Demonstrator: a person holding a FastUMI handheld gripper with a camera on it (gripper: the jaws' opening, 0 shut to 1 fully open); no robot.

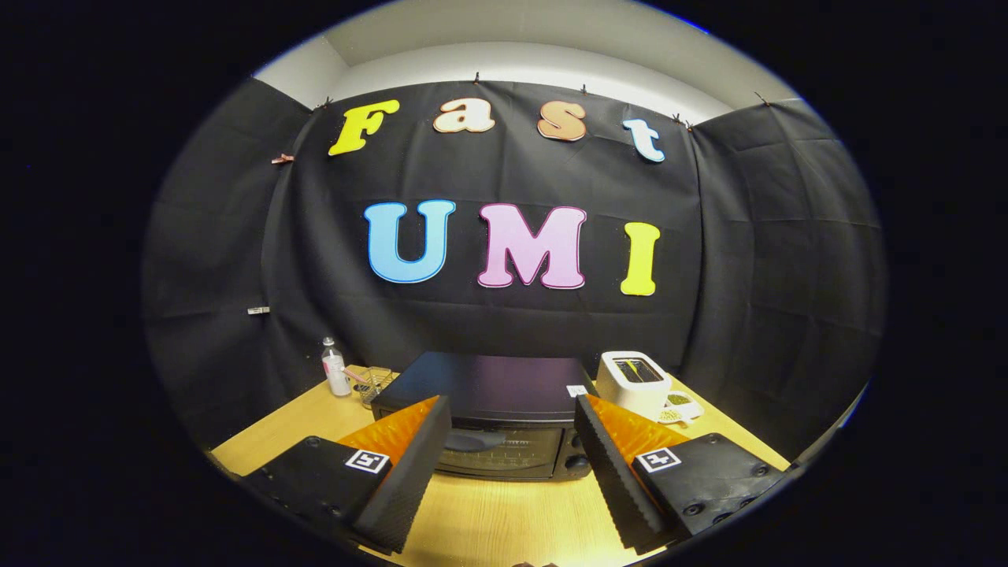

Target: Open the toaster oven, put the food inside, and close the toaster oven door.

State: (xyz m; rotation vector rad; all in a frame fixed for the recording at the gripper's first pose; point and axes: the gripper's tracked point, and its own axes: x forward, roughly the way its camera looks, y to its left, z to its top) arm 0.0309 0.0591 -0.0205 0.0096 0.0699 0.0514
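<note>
Fingers of the gripper (512, 465) reach forward level over the wooden table (504, 512), spread wide apart with nothing between them but bare tabletop and, farther on, the front of the toaster oven (488, 417). That oven, dark and boxy, sits just ahead of the fingertips with its door shut; its glass window and a handle across the top of the door show between the fingers, and knobs sit on its right side, partly hidden by the right finger. Each finger's base carries a small square black-and-white marker; a similar tag sits on the oven's top right corner. No brand name is readable. Right of the oven stands a white toaster (634, 382), with a small dish (679, 406) of something greenish beside it, too small to identify. Left of the oven are a clear bottle (335, 368) and a wire basket (376, 382).
</note>
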